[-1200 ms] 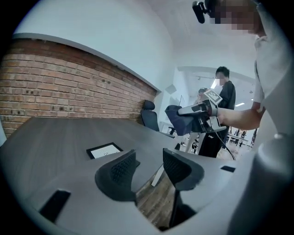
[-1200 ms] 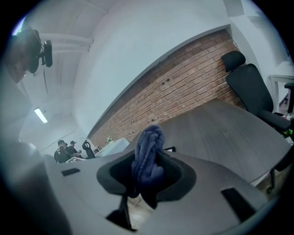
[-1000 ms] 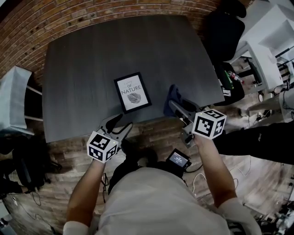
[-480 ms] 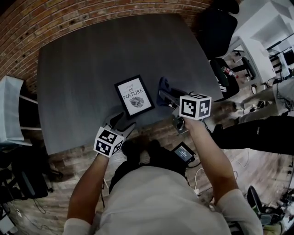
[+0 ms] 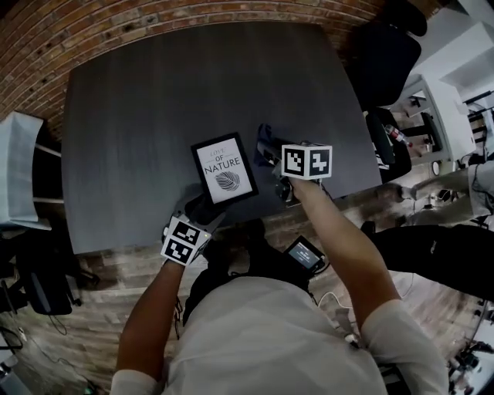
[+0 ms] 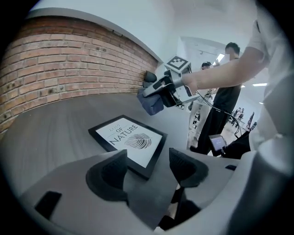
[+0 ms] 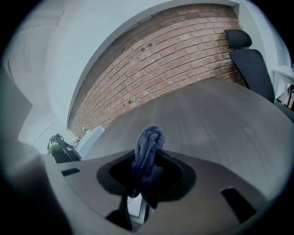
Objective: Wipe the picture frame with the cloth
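A black picture frame (image 5: 225,167) with a white print reading "of nature" lies flat near the front edge of the dark table (image 5: 154,100). In the left gripper view the picture frame (image 6: 128,140) is just ahead of my left gripper (image 6: 148,169), whose jaws stand wide apart with nothing between them. In the head view my left gripper (image 5: 202,210) sits at the frame's near corner. My right gripper (image 5: 266,153) hovers beside the frame's right side, shut on a bunched dark blue cloth (image 7: 147,153). The blue cloth (image 6: 150,102) also shows in the left gripper view.
A brick wall (image 5: 193,19) runs behind the table. A black office chair (image 5: 382,54) stands at the right, a white shelf unit (image 5: 19,166) at the left. People stand at the far right (image 6: 225,96). A small screen device (image 5: 306,254) hangs at my waist.
Both grippers came forward over the table's front edge. The right one with the cloth moved left, up to the frame. The left gripper's jaws opened wider near the frame's corner.
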A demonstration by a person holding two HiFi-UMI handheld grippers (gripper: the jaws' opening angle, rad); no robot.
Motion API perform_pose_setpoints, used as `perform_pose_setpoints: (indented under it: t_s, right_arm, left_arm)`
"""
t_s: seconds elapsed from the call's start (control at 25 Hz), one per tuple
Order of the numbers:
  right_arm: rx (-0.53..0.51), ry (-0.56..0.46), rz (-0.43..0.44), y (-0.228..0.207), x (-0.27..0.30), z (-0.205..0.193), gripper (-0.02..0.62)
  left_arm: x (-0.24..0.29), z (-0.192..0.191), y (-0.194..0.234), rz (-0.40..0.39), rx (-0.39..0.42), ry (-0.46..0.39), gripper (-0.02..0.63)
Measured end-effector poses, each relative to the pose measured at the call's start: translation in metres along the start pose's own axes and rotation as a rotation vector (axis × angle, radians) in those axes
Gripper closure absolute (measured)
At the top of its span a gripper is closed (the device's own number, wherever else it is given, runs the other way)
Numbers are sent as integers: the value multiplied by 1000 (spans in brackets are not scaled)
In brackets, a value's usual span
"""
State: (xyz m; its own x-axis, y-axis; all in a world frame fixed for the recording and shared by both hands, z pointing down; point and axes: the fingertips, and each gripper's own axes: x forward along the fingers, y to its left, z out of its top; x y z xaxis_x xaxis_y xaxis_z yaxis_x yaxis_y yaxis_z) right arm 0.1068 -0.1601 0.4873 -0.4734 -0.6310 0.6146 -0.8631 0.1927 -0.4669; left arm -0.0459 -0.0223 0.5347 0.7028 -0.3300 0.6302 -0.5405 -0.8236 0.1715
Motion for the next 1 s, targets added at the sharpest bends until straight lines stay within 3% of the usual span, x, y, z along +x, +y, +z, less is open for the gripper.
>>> perform_pose_setpoints:
  t_s: [0.32,0.68,1.0]
  right_arm:
    - [-10,50,29,-27,71,28,474]
    - [-33,53,25,-36,120,48,476]
    - [-76,32,1,-33,123,32,485]
  left_arm:
    - [31,-16,2,43,51,135,322]
    - [39,-16,11,83,118,163,322]
    - [38,-16,17,54,107,148,364]
